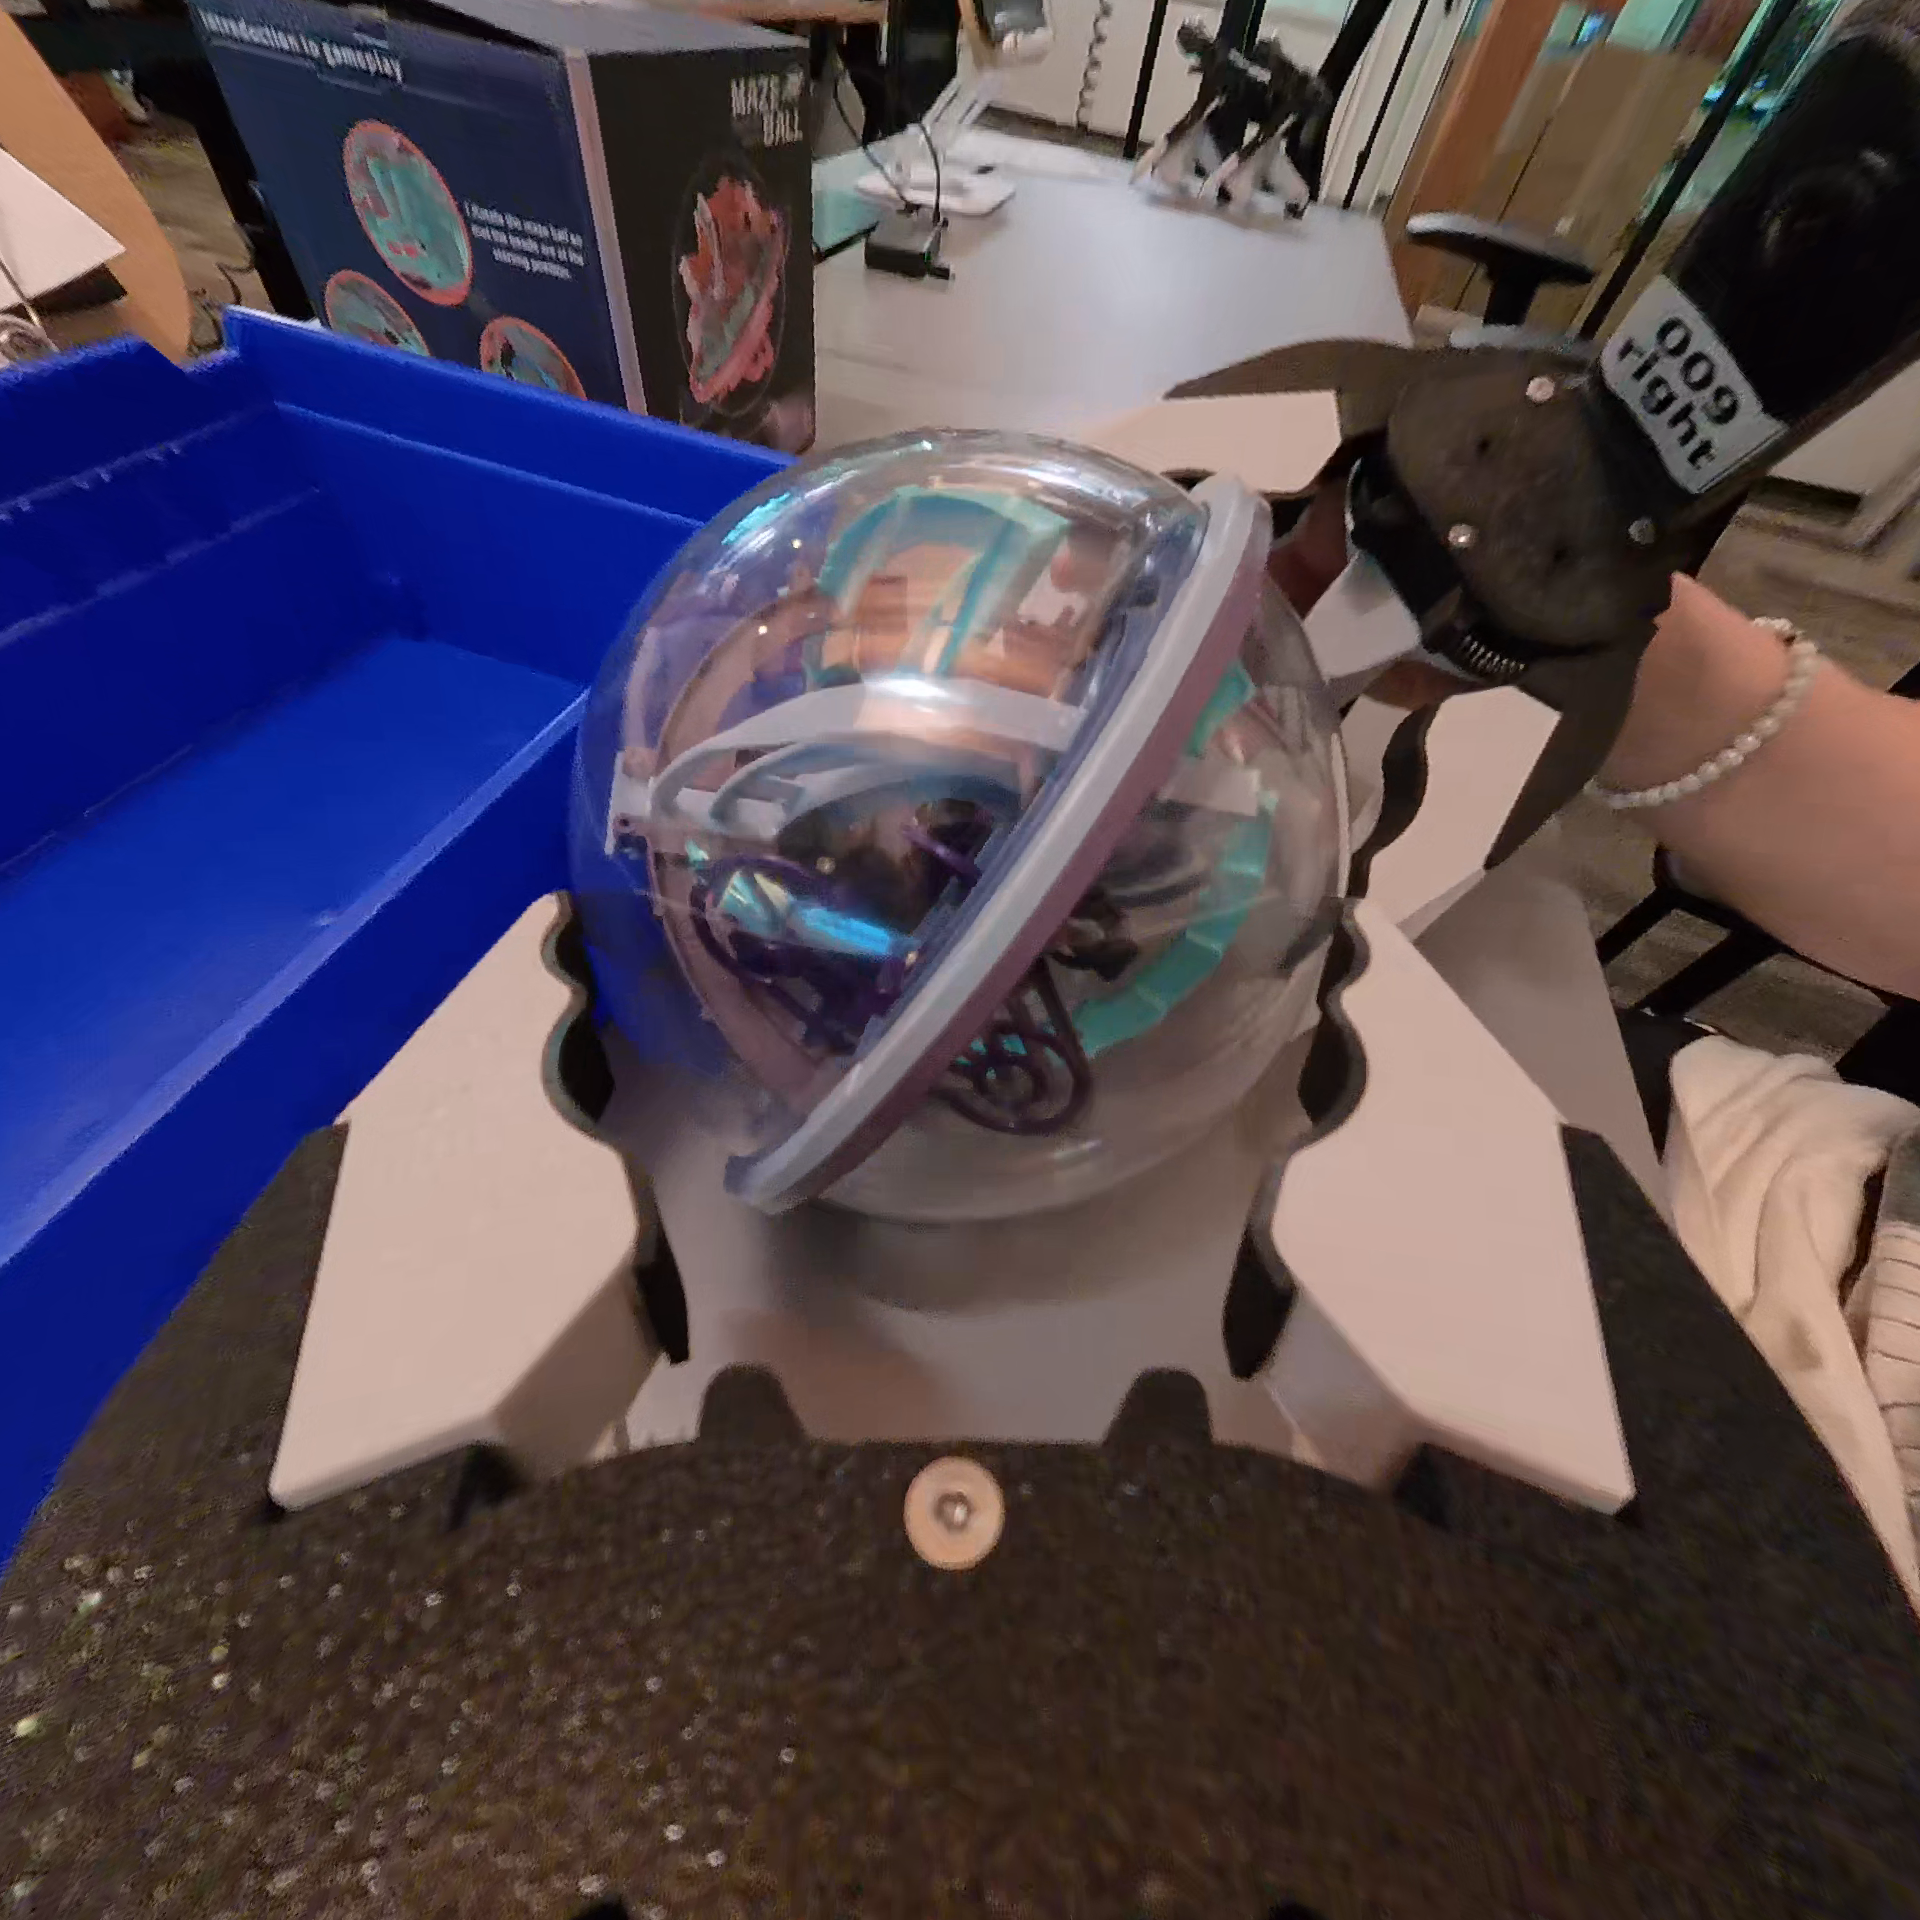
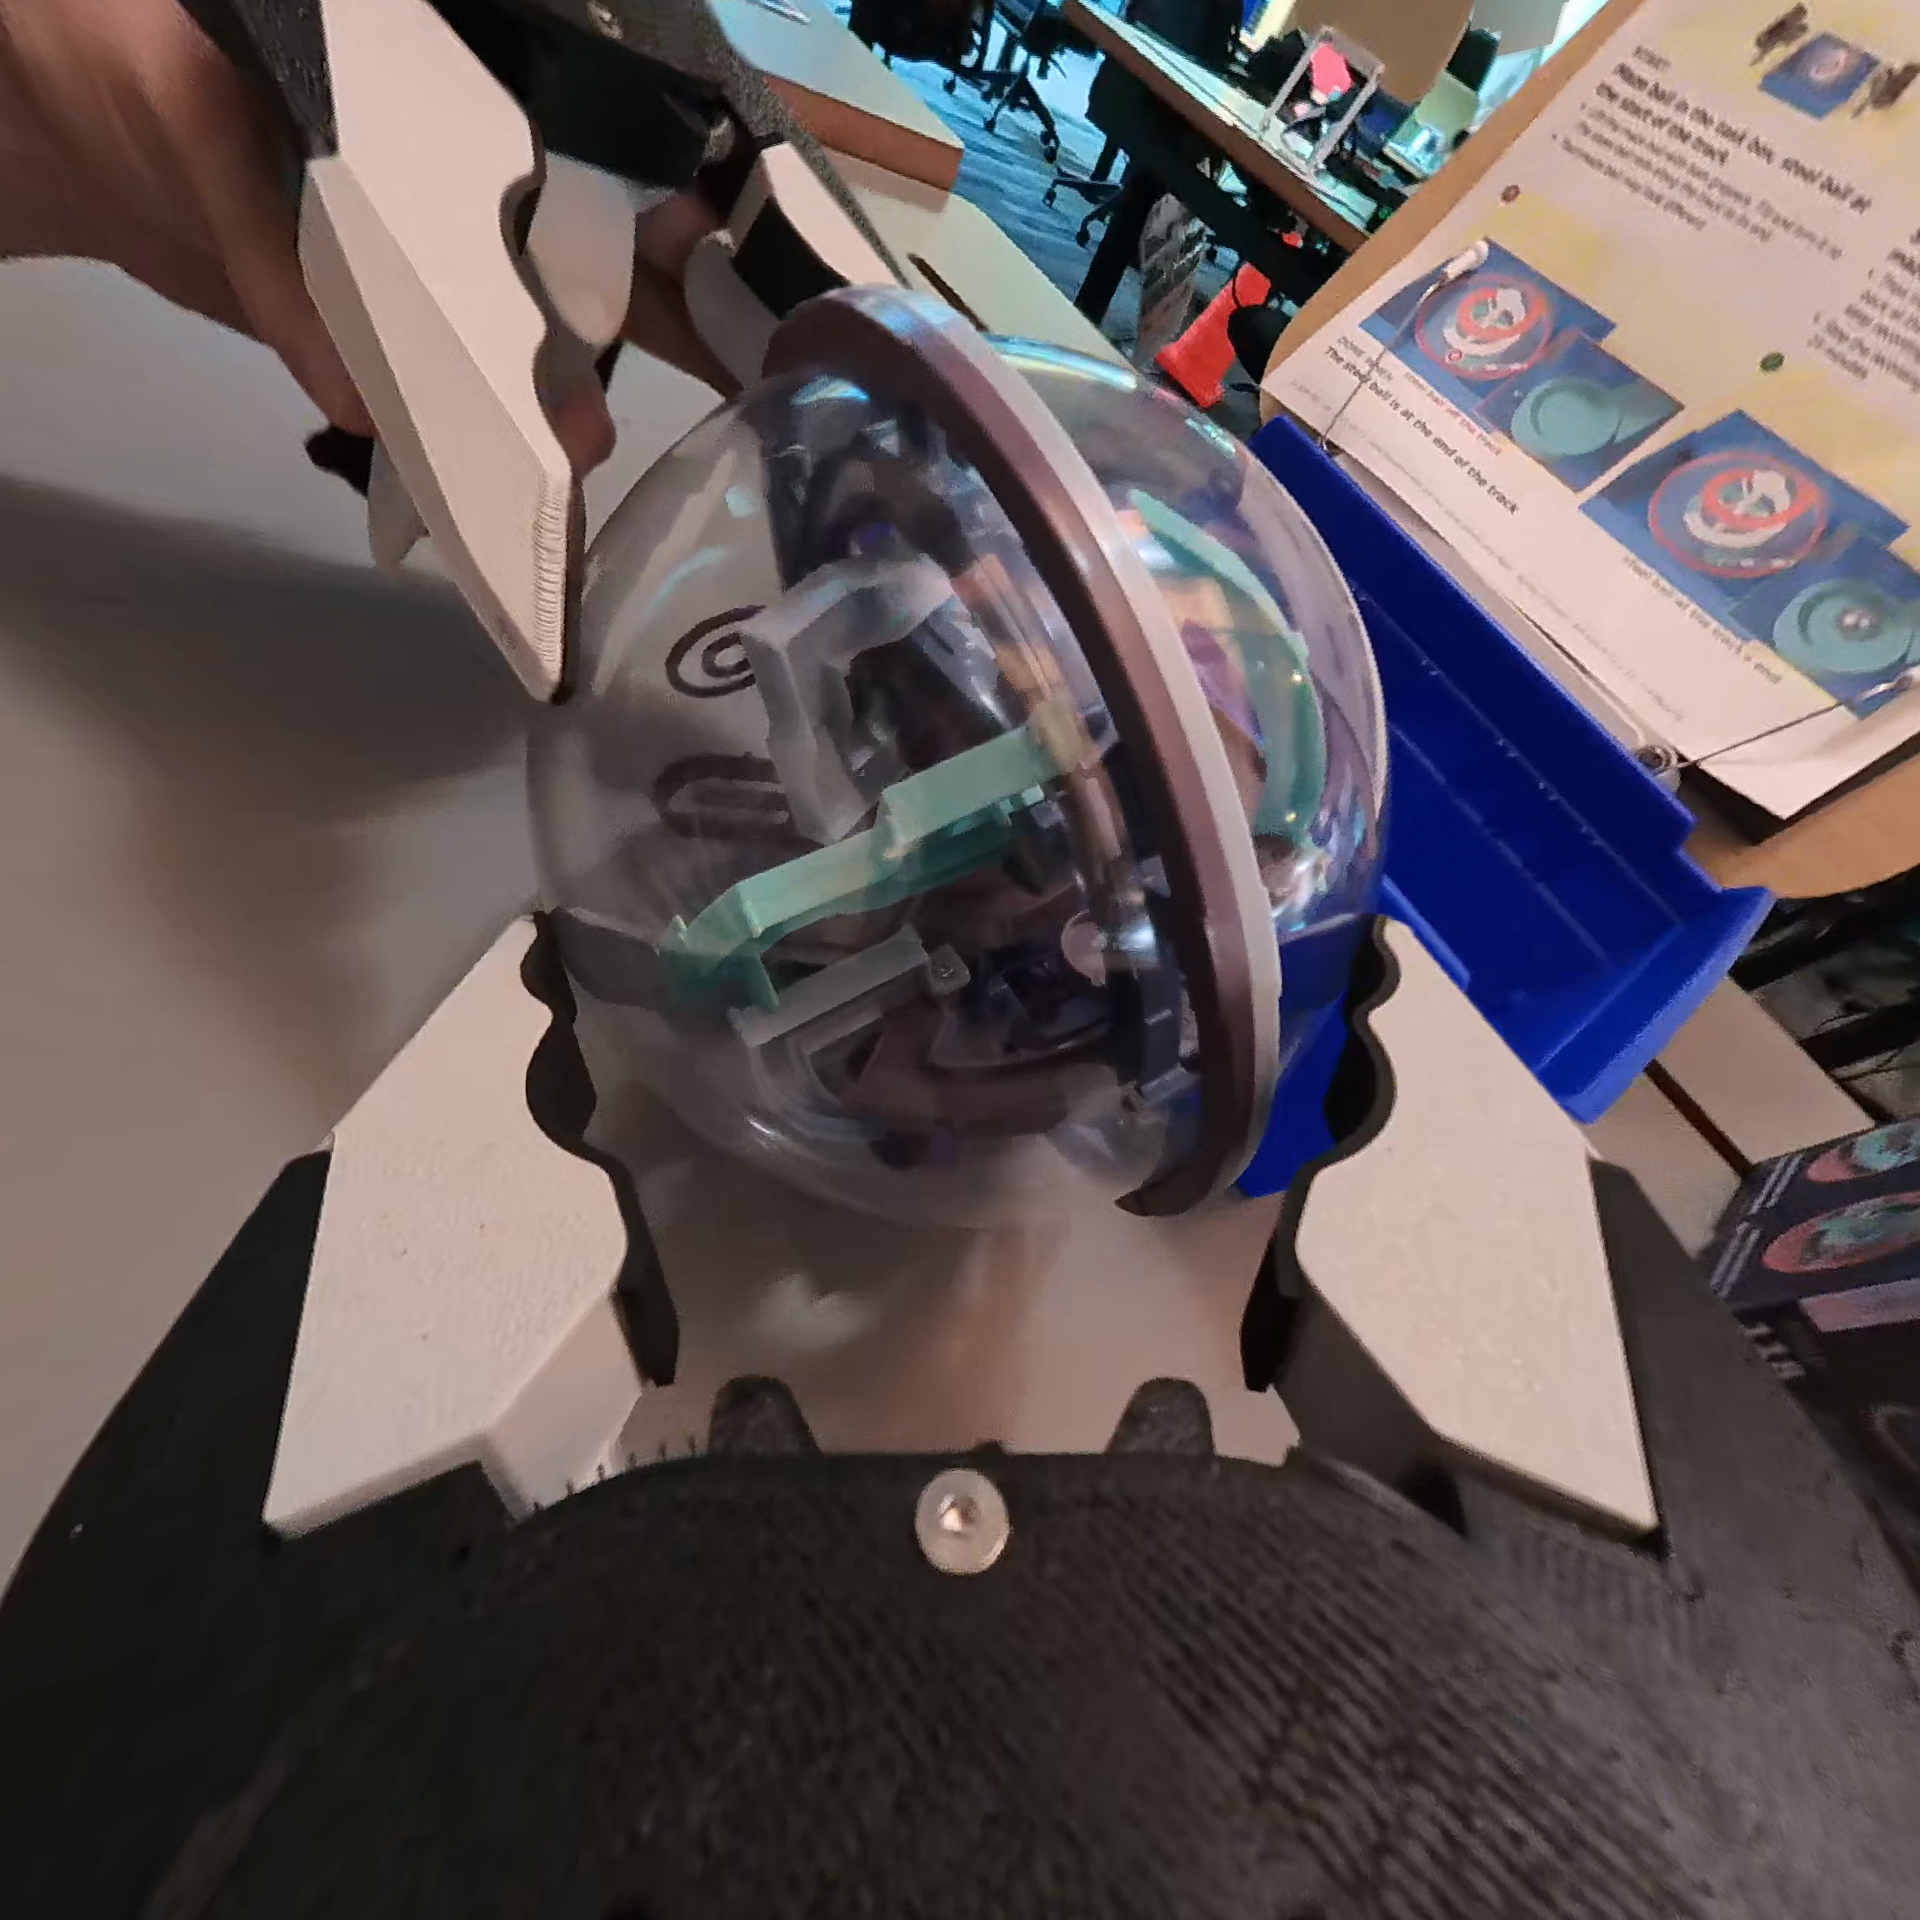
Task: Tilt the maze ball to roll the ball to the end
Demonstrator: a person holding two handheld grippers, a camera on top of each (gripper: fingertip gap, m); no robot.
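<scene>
The maze ball (image 1: 935,790) is a clear sphere with a grey-purple rim around its middle and teal, grey and purple tracks inside. It is held above the white table, with the rim tilted. My left gripper (image 1: 956,935) is shut on it, one pad on each side of the sphere. My right gripper (image 2: 956,935) is shut on the same maze ball (image 2: 935,790) from another side. The right gripper also shows in the left wrist view (image 1: 1496,540), at the ball's far right. One left finger (image 2: 488,468) touches the ball's upper left. I cannot make out the small steel ball.
A blue bin (image 1: 260,727) stands just left of the ball and also shows in the right wrist view (image 2: 1538,831). The dark game box (image 1: 540,208) stands behind it. A printed sheet on cardboard (image 2: 1662,364) leans behind the bin. A person's arm with a bead bracelet (image 1: 1714,748) is at right.
</scene>
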